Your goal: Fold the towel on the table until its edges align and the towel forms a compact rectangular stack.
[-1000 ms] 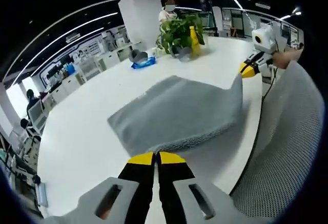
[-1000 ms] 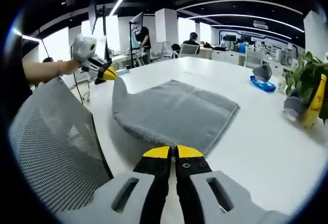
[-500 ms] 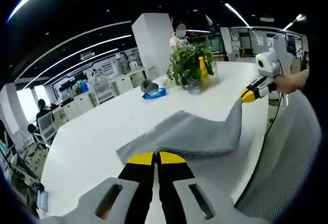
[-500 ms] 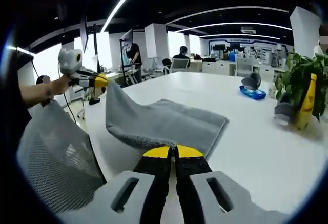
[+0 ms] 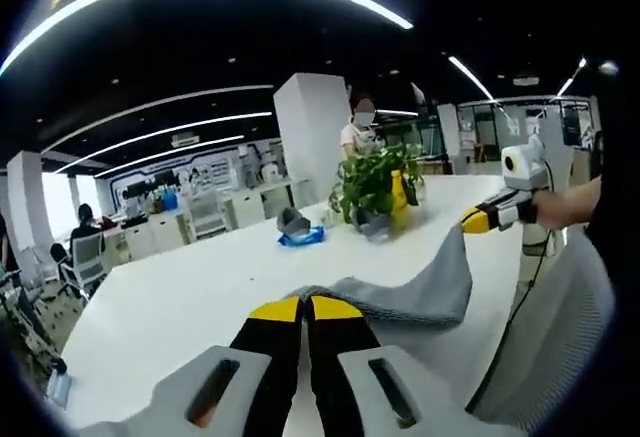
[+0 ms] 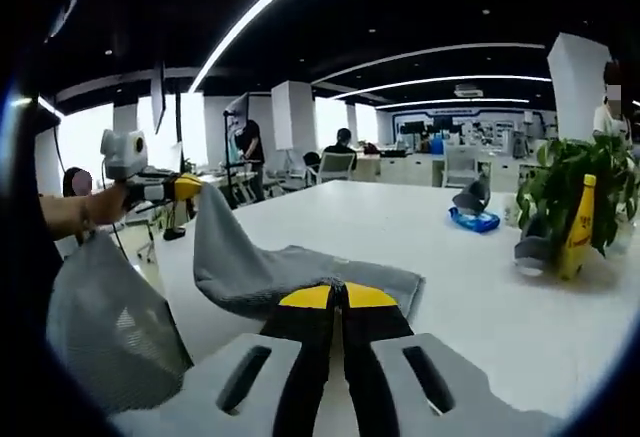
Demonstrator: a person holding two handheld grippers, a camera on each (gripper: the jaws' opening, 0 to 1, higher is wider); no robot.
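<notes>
Both hand-held grippers (image 5: 305, 307) (image 6: 337, 297) clamped on towel (image 6: 250, 272)

I see my left gripper (image 5: 305, 308) at bottom centre with jaws pressed together, and my right gripper (image 6: 337, 297) likewise closed (each also appears, held by a hand, at the other view's edge).

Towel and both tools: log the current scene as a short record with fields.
towel: grey, near edge lifted off the white table, far part lying on it
left tool: shut on a near towel corner
right tool: shut on the other near corner
plant: green, in a pot, far side of table
yellow bottle: upright, in front of the plant
chair: grey mesh back at table's near edge
</notes>
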